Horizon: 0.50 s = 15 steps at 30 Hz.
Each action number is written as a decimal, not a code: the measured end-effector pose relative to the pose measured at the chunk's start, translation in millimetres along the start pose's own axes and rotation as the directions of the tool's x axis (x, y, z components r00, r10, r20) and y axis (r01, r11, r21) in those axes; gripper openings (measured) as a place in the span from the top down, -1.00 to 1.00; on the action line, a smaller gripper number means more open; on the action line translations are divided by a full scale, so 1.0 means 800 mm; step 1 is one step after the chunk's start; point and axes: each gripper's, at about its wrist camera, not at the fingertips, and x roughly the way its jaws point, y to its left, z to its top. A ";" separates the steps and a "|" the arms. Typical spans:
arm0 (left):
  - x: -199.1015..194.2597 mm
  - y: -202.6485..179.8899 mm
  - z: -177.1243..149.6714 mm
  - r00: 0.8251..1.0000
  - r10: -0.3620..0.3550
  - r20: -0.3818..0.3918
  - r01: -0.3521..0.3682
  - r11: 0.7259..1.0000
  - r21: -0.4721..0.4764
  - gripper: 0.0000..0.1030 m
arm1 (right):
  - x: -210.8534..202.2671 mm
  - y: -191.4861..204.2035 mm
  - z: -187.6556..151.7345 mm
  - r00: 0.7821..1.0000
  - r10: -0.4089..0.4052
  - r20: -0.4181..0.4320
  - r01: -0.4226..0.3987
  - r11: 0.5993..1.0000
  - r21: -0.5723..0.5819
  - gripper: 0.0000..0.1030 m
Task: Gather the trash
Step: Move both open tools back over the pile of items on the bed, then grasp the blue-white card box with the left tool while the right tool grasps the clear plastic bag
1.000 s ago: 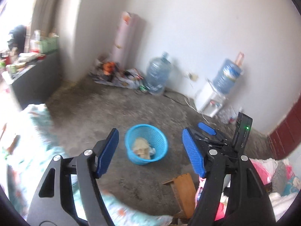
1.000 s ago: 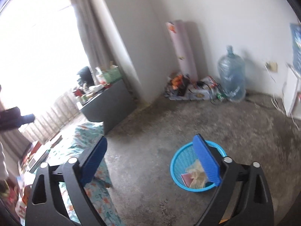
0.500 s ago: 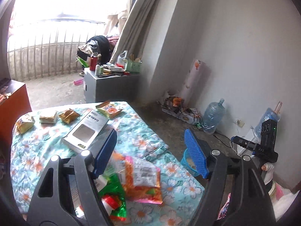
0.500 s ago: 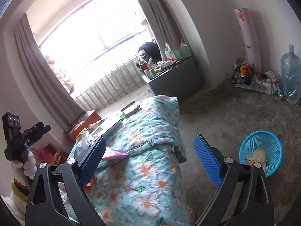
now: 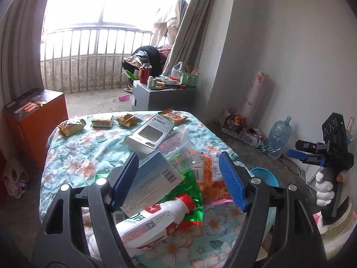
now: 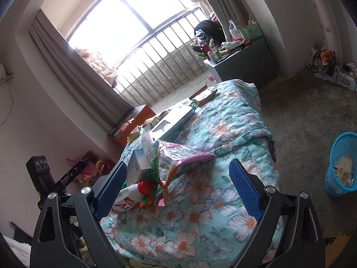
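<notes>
- Bottle (image 5: 154,221) lies on the quilt (image 5: 73,156), nearest the camera, a box (image 5: 151,183) overlapping it.
- Snack packets (image 5: 104,120) line the far edge.
- Basket (image 6: 341,163) stands on the floor (right of the bed).

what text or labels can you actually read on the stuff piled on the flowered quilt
"CABLE": on the grey flat box, printed upside down in the left wrist view.
White bottle: red and green label print, too blurred to read.
Light blue box: barcode and fine print, too small.
Snack packets: unreadable.
</notes>
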 end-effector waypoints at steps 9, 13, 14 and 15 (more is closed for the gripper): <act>-0.010 0.026 -0.052 0.999 0.029 -0.021 -0.029 0.999 -0.022 -0.36 | 0.051 0.046 0.021 0.996 0.055 -0.077 -0.058 0.997 -0.044 -0.56; -0.015 0.034 -0.072 0.999 0.024 -0.029 -0.024 0.999 -0.026 -0.36 | 0.088 0.062 0.030 0.989 0.073 -0.125 -0.079 0.996 -0.046 -0.48; -0.015 0.035 -0.077 0.999 0.017 -0.034 -0.018 0.999 -0.026 -0.36 | 0.098 0.064 0.032 0.987 0.076 -0.139 -0.082 0.996 -0.039 -0.44; -0.015 0.035 -0.081 0.999 0.014 -0.040 -0.015 1.000 -0.023 -0.36 | 0.109 0.066 0.034 0.985 0.080 -0.152 -0.086 0.996 -0.034 -0.42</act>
